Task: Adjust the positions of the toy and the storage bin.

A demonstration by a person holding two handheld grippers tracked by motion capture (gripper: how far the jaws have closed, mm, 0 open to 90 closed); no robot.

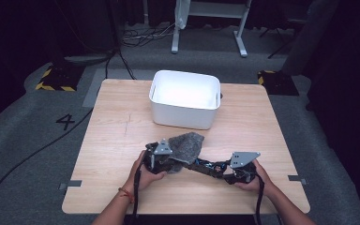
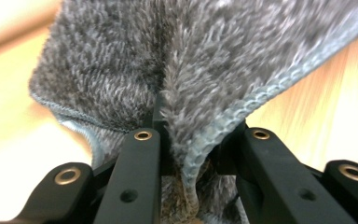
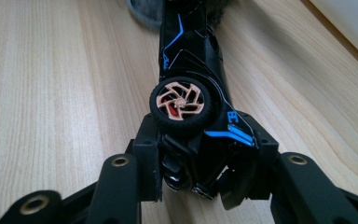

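Left gripper (image 1: 165, 161) and right gripper (image 1: 228, 169) sit low over the wooden table (image 1: 112, 126) in the high view, toy car (image 1: 209, 165) between them, near the white bin (image 1: 185, 99). Left gripper view: jaws pinched tight on the grey cloth (image 2: 205, 70). Right gripper view: jaws clamped on the car's tail end (image 3: 200, 140), nose looks tucked under the cloth, bit blurry though.

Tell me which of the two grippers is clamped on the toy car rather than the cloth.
The right gripper: its jaws pinch the rear of the black toy car with blue trim. The left gripper is shut on the grey fluffy cloth instead.
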